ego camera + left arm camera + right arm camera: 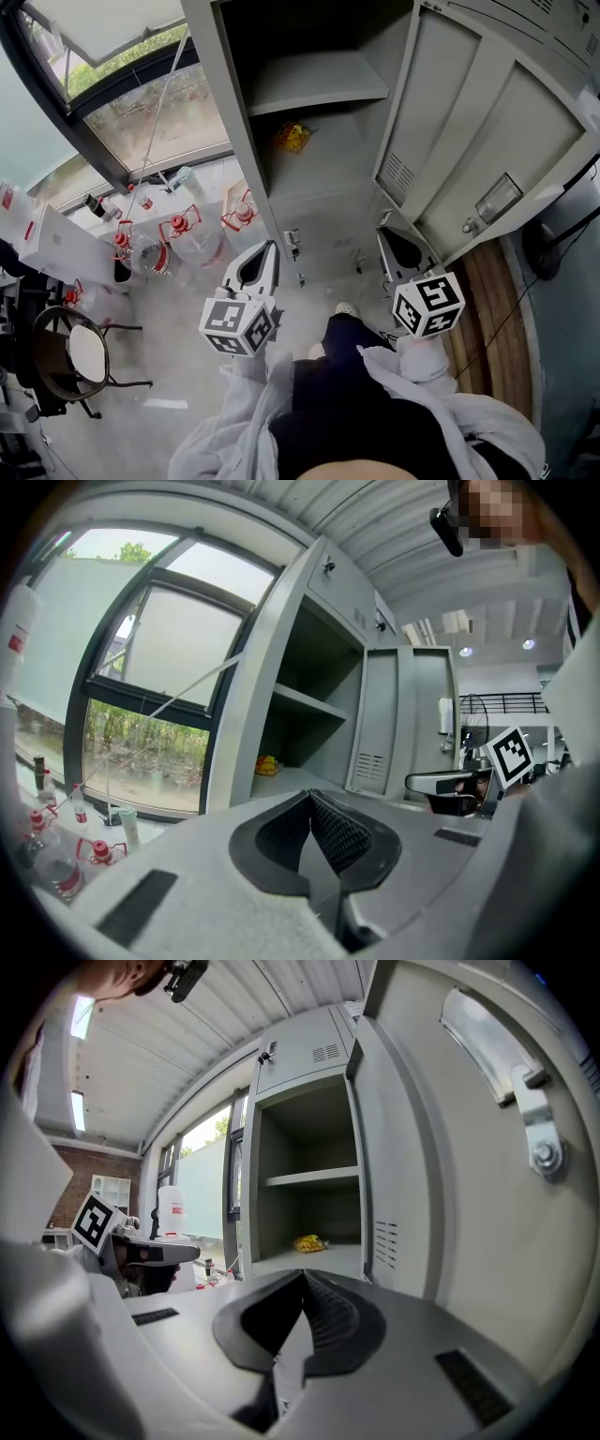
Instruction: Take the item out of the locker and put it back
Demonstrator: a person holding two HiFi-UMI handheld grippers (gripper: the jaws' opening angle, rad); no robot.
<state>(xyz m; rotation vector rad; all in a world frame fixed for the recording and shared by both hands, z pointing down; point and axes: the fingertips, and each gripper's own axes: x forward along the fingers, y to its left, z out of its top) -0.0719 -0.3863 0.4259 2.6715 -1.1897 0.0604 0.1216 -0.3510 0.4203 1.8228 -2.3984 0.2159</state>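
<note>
Left gripper (310,799) and right gripper (303,1276) pressed together on nothing outside open locker (225,94); yellow item (292,137) lying on lower shelf (333,161) near left edge, seemingly either untouched or already returned.

Big window (141,108) (daylit), pale floor (159,370)

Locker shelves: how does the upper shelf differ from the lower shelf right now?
The lower shelf carries the yellow item toward its left; the upper shelf shows nothing on it. The upper shelf is a thin board partway up; the lower shelf forms the floor beneath it. Both are grey and sit inside the open locker.
</note>
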